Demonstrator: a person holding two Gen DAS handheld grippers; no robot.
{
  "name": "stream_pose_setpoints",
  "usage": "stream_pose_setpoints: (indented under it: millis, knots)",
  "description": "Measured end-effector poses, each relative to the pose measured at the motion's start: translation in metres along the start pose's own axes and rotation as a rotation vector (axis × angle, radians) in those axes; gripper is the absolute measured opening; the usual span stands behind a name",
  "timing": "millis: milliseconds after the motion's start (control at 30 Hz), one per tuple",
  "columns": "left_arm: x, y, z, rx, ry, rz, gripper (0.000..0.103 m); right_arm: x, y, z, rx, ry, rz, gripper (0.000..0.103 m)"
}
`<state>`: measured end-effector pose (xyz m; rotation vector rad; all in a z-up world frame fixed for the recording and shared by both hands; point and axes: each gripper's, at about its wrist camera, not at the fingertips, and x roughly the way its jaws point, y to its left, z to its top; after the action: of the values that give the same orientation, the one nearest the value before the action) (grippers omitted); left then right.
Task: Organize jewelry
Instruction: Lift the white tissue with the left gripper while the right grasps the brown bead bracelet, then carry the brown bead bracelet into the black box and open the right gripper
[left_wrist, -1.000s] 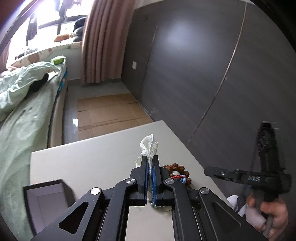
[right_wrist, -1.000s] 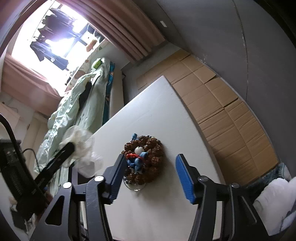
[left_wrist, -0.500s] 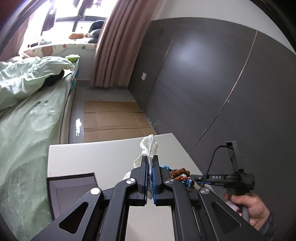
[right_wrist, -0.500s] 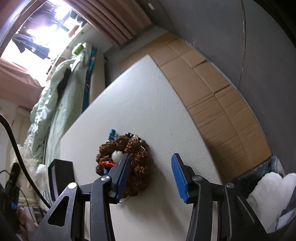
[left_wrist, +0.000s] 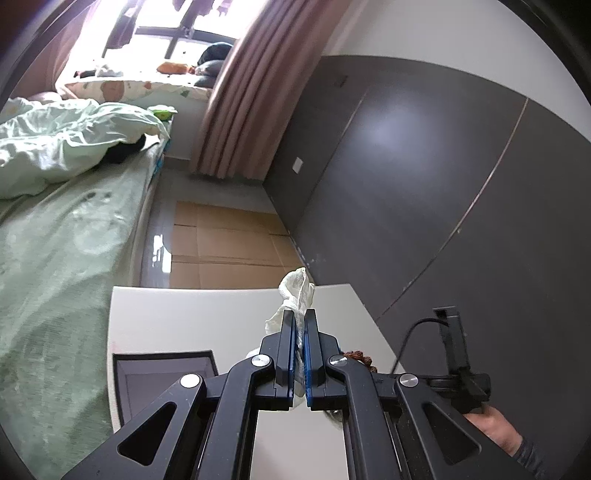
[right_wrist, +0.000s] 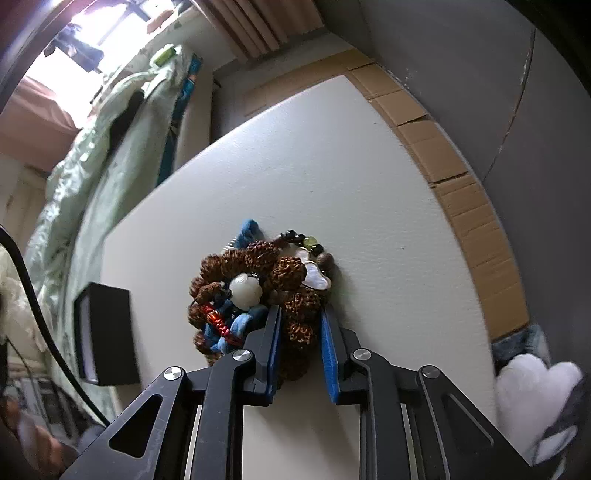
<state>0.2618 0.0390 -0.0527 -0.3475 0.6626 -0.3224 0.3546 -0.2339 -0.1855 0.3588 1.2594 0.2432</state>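
A pile of jewelry lies on the white table (right_wrist: 369, 177): a brown knobbly bead bracelet (right_wrist: 291, 273), a white bead (right_wrist: 245, 290), red and blue cords (right_wrist: 221, 325) and a dark bead string with a white shell charm (right_wrist: 314, 277). My right gripper (right_wrist: 300, 314) points down at the pile. Its jaws are closing and its pads touch the near brown beads on both sides. My left gripper (left_wrist: 301, 321) is shut on a crumpled white cloth (left_wrist: 295, 291) above the table. A black box (left_wrist: 162, 373), open with a grey lining, sits at the left; it also shows as the black box (right_wrist: 105, 332).
A bed with green bedding (left_wrist: 55, 240) runs along the table's left side. Cardboard sheets (left_wrist: 221, 240) cover the floor beyond the far edge. A dark panelled wall (left_wrist: 424, 184) stands to the right. A person's hand (left_wrist: 491, 424) holds the right tool. Something white and fluffy (right_wrist: 532, 384) lies past the right edge.
The right gripper came down onto the jewelry pile and its jaws narrowed around the brown beads. The left gripper drifted with the cloth, bringing the black box into fuller view.
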Motion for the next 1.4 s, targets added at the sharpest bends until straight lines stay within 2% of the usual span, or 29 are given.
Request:
stream_pose_setpoints:
  millis: [233, 600, 900, 967, 1067, 1133, 1167, 1200, 1233, 1300, 1400]
  knots:
    - [-0.011, 0.009, 0.007, -0.024, -0.027, -0.005, 0.003, -0.04, 0.034, 0.003, -0.078, -0.083, 0.111, 0.021]
    - [-0.036, 0.04, 0.006, -0.072, -0.061, 0.042, 0.003, -0.084, 0.113, 0.002, -0.228, -0.173, 0.175, 0.021]
    - [-0.044, 0.061, -0.002, -0.111, -0.05, 0.086, 0.003, -0.088, 0.174, -0.008, -0.319, -0.174, 0.242, 0.021]
    - [-0.042, 0.064, -0.005, -0.107, -0.03, 0.094, 0.003, -0.084, 0.185, -0.012, -0.333, -0.165, 0.256, 0.021]
    - [-0.026, 0.069, -0.013, -0.099, 0.066, 0.073, 0.003, -0.077, 0.196, -0.015, -0.341, -0.153, 0.276, 0.021]
    - [-0.018, 0.072, -0.017, -0.111, 0.111, 0.089, 0.006, -0.071, 0.203, -0.017, -0.346, -0.142, 0.285, 0.021]
    - [-0.016, 0.075, -0.017, -0.125, 0.128, 0.086, 0.009, -0.069, 0.206, -0.018, -0.349, -0.138, 0.287, 0.021]
    - [-0.016, 0.079, -0.016, -0.144, 0.133, 0.082, 0.026, -0.066, 0.209, -0.019, -0.352, -0.131, 0.288, 0.021]
    - [-0.019, 0.082, -0.016, -0.158, 0.124, 0.079, 0.054, -0.064, 0.211, -0.019, -0.355, -0.125, 0.289, 0.021]
    - [-0.027, 0.088, -0.015, -0.182, 0.083, 0.084, 0.082, -0.059, 0.217, -0.02, -0.356, -0.117, 0.293, 0.021]
    - [-0.042, 0.097, -0.012, -0.214, 0.025, 0.098, 0.082, -0.055, 0.222, -0.022, -0.356, -0.107, 0.305, 0.021]
